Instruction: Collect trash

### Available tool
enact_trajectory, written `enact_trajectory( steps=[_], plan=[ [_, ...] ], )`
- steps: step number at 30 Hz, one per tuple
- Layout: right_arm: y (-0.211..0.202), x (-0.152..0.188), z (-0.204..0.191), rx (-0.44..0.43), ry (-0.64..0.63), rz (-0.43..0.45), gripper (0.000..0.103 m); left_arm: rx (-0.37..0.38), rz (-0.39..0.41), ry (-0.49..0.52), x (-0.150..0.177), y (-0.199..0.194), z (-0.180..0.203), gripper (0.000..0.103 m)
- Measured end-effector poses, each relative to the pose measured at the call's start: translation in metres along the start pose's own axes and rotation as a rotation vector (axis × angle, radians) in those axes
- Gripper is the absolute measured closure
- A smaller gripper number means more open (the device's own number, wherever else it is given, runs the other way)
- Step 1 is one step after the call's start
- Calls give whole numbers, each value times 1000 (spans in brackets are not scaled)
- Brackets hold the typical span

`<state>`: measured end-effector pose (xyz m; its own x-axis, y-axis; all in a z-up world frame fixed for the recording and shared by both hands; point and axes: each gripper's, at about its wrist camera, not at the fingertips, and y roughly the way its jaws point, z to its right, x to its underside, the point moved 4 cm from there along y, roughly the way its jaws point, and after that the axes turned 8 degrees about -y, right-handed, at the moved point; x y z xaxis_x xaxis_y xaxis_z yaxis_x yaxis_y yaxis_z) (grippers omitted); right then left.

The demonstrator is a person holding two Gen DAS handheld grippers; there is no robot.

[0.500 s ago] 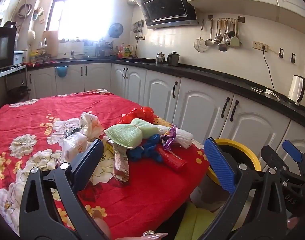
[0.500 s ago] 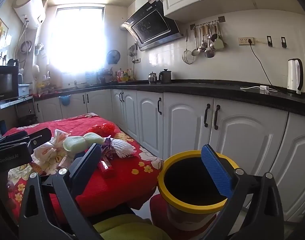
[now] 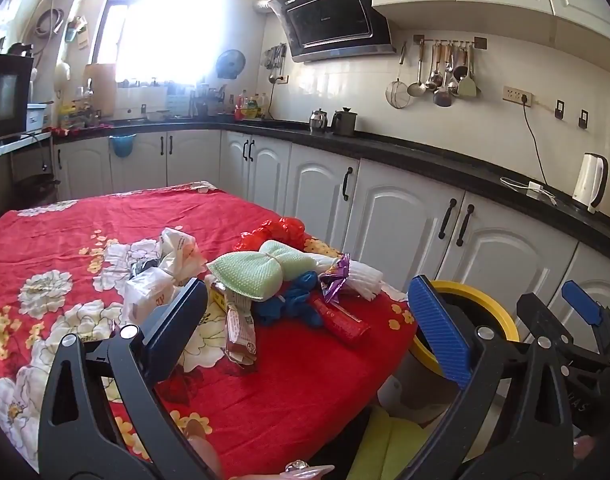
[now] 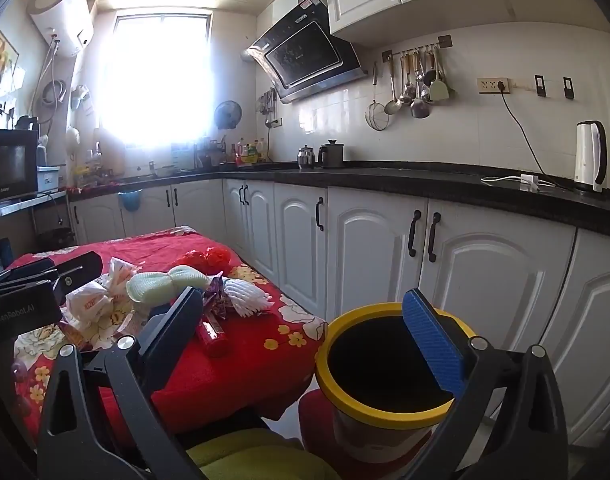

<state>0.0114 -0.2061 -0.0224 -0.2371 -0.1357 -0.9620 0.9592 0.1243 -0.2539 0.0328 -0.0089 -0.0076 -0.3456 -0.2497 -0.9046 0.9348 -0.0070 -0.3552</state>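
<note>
A pile of trash lies on the red flowered tablecloth: a pale green foam net, a red wrapper, a blue crumpled piece, white paper bags, a white foam net and red netting. A yellow-rimmed bin stands on the floor by the table's right corner. My left gripper hangs open just in front of the pile, nothing between its fingers. My right gripper is open too, near the bin, with its right finger over the bin's mouth.
White base cabinets under a black counter run along the right and back. A white kettle stands on the counter. A yellow-green cushion sits low between table and bin. The other gripper's body shows at the left.
Both views have barely shifted. The trash pile and the bin stand as before, and both grippers stay open.
</note>
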Motion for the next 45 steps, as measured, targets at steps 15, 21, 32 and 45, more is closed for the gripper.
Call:
enact_trajectory(
  steps=[15, 21, 32, 45],
  plan=[
    [0, 0, 1, -1, -1, 2, 6, 8, 3, 2, -3, 0, -6, 11],
    [0, 1, 1, -1, -1, 2, 6, 9, 4, 4, -3, 0, -6, 11],
    [0, 0, 0, -1, -3, 2, 6, 8, 5, 3, -2, 0, -6, 11],
    [2, -9, -24, -118, -76, 1, 6, -11, -7, -18, -2, 4, -18, 11]
  ],
)
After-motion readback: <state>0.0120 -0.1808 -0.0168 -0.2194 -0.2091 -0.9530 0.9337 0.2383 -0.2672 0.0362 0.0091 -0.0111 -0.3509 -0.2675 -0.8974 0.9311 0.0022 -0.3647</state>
